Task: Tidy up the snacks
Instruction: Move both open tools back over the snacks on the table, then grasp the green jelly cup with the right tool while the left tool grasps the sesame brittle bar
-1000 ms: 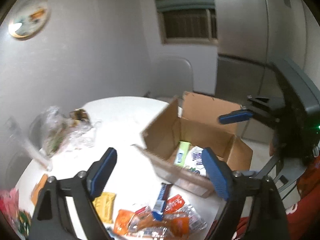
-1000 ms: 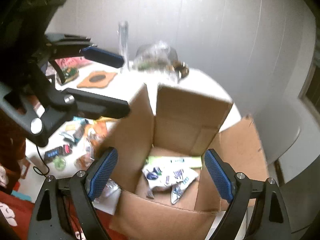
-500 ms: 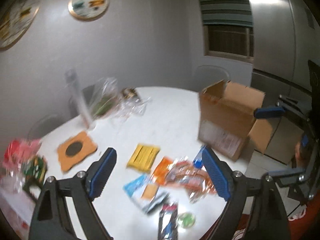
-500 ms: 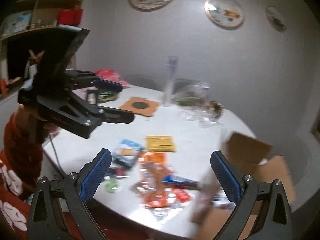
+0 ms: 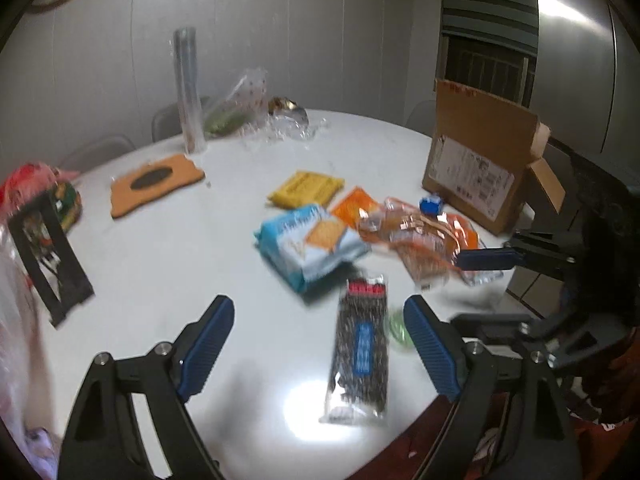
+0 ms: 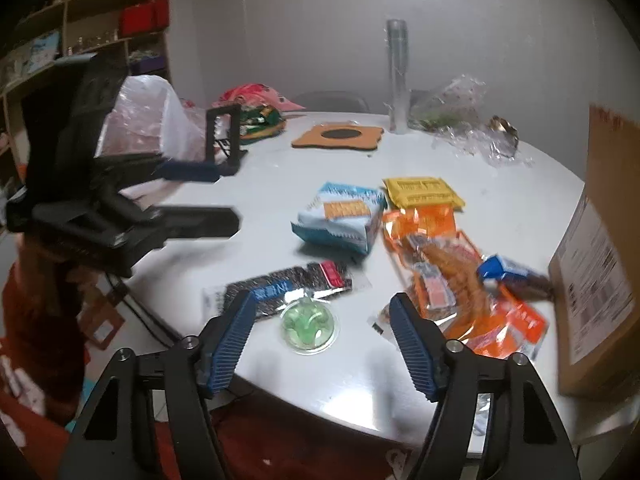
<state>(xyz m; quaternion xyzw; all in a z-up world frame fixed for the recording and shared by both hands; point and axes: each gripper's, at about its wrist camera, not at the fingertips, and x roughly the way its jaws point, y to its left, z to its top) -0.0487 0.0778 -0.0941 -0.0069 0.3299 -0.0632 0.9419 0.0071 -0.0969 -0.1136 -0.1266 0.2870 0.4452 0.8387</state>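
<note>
Snacks lie on a round white table [image 5: 152,248]: a black packet with a blue label [image 5: 362,352] [image 6: 284,286], a light blue cracker pack [image 5: 308,240] [image 6: 340,216], a yellow packet [image 5: 306,188] [image 6: 422,192], orange wrappers [image 5: 420,232] [image 6: 448,276] and a round green candy cup [image 6: 308,326]. A cardboard box [image 5: 476,160] [image 6: 600,264] stands at the right. My left gripper [image 5: 318,346] is open and empty above the black packet. My right gripper [image 6: 320,340] is open and empty over the green cup.
An orange mat [image 5: 156,182], a tall clear tube [image 5: 188,92], crumpled clear bags [image 5: 256,116] and a black frame stand [image 5: 48,256] sit toward the back and left. A white plastic bag [image 6: 148,120] and shelves [image 6: 80,20] are at the left.
Both grippers have swung away from the box and down toward the snacks near the table's front edge. Both stay open and empty.
</note>
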